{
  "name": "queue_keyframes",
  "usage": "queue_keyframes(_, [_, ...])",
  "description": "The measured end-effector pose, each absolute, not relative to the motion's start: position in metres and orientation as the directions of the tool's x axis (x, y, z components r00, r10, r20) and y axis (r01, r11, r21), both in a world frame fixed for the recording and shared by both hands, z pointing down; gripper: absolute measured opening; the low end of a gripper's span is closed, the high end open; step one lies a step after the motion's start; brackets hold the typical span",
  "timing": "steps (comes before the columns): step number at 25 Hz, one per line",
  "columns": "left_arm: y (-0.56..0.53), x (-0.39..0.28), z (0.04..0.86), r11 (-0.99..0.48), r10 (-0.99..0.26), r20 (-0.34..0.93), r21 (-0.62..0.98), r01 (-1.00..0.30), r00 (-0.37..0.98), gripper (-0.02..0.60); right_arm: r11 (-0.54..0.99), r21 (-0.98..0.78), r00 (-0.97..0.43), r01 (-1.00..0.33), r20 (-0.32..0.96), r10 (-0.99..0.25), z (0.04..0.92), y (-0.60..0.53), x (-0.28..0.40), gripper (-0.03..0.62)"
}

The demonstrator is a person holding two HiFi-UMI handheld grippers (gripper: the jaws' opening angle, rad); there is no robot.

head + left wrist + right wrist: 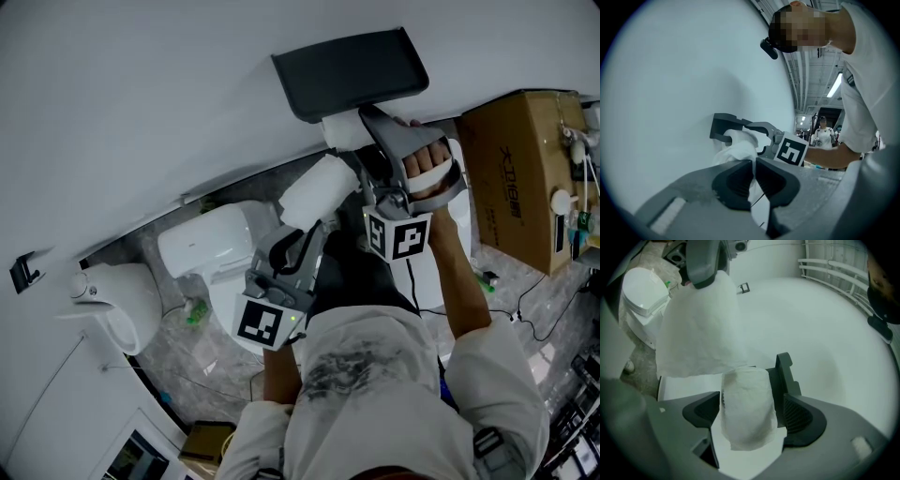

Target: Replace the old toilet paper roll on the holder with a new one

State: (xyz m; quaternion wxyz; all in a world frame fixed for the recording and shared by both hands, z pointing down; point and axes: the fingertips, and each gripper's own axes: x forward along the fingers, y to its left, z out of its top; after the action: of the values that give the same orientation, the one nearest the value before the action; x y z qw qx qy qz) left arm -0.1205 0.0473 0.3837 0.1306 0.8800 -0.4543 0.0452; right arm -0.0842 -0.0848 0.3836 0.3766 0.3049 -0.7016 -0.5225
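Two grippers are up at the wall, and I read them quite differently. My left gripper (753, 180) has its jaws pinched nearly together on a loose sheet of paper (738, 152), which runs from between the pads up towards the holder (352, 73). My right gripper (750, 413) stands with its jaws spread wide. The toilet paper roll (745, 404) sits upright between them, close to both dark ribbed pads, but I see neither pad pressing into it. The roll looks soft and a little rumpled, and its lower edge hangs ragged.

From the head view, the roll is tucked just under the holder's dark grey cover, which juts out from the white wall (141, 94), with the right gripper reaching in beside it. The left gripper is lower and to the left, and the sheet stretches between it and the roll.

Further out, a white toilet (206, 242) stands on the grey mottled floor (173, 352) below the left gripper, and a cardboard box (520, 159) sits to the right.
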Motion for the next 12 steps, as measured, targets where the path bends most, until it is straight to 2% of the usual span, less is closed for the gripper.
queue_keyframes(12, [0.052,-0.118,0.367,-0.556,-0.795,0.177,0.17,-0.814,0.58,0.018,0.362,0.925,-0.545,-0.118,0.245,-0.802,0.391,-0.053,-0.068,0.43])
